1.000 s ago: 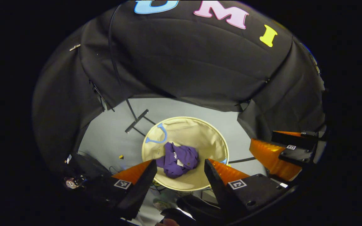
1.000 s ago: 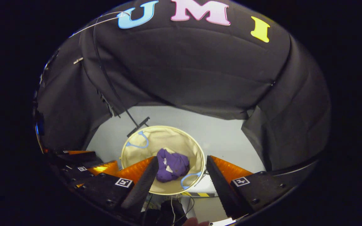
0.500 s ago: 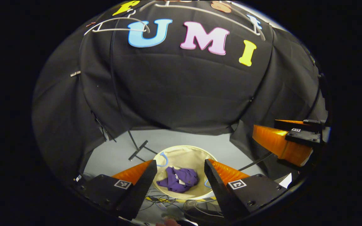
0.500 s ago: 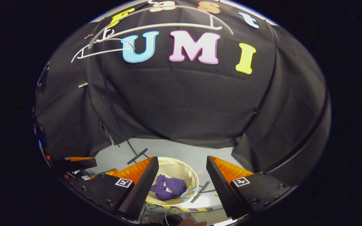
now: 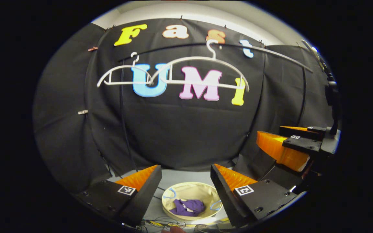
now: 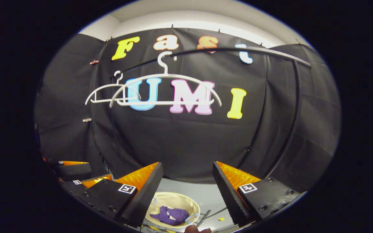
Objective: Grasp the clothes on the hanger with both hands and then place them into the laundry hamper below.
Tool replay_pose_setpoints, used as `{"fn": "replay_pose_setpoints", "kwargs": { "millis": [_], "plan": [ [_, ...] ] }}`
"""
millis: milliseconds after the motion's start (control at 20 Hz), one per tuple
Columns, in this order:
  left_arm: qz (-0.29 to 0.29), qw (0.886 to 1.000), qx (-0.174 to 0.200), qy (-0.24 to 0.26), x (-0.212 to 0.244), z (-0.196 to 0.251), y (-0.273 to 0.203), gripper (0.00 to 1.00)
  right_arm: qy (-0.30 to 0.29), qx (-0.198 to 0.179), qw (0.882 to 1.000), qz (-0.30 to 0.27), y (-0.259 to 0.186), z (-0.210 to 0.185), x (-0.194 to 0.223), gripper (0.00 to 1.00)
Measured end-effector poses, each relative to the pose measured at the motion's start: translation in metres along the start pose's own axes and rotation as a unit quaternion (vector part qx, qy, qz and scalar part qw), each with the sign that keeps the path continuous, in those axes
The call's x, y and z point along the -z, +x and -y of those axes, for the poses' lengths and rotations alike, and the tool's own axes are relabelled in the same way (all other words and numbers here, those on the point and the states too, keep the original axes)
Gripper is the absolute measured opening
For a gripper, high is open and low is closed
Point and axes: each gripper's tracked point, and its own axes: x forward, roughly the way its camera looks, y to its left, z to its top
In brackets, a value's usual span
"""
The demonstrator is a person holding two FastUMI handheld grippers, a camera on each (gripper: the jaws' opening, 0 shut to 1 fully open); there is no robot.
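Your left gripper (image 5: 186, 181) and right gripper (image 6: 188, 178) both gape empty because the purple clothes (image 5: 188, 207) already lie in the hamper (image 5: 191, 191), leaving both hangers (image 5: 202, 72) bare.

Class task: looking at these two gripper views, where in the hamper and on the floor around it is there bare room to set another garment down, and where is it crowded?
Free: the hamper's beige bottom around the purple garment, mostly toward the far rim, and the grey floor between hamper and black cloth wall. Crowded: cables lie on the floor at the hamper's near rim. Both the left claw and right claw are open with nothing in them.
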Motion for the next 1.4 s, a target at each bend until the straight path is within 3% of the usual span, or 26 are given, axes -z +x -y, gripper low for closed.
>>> {"fn": "replay_pose_setpoints", "kwargs": {
  "millis": [300, 800, 1400],
  "plan": [
    [0.09, 0.996, 0.015, 0.004, -0.071, -0.005, -0.057, 0.92, -0.008, 0.024, 0.996, 0.082, -0.043, -0.002, -0.068, 0.99],
    [0.156, 0.987, 0.004, 0.026, -0.112, -0.018, -0.116, 0.95, -0.008, 0.035, 0.982, 0.187, -0.104, -0.008, -0.145, 0.96],
    [0.161, 0.986, 0.018, 0.036, -0.114, -0.009, -0.134, 0.95, 0.003, 0.041, 0.982, 0.185, -0.125, -0.01, -0.142, 1.0]
  ]
}}
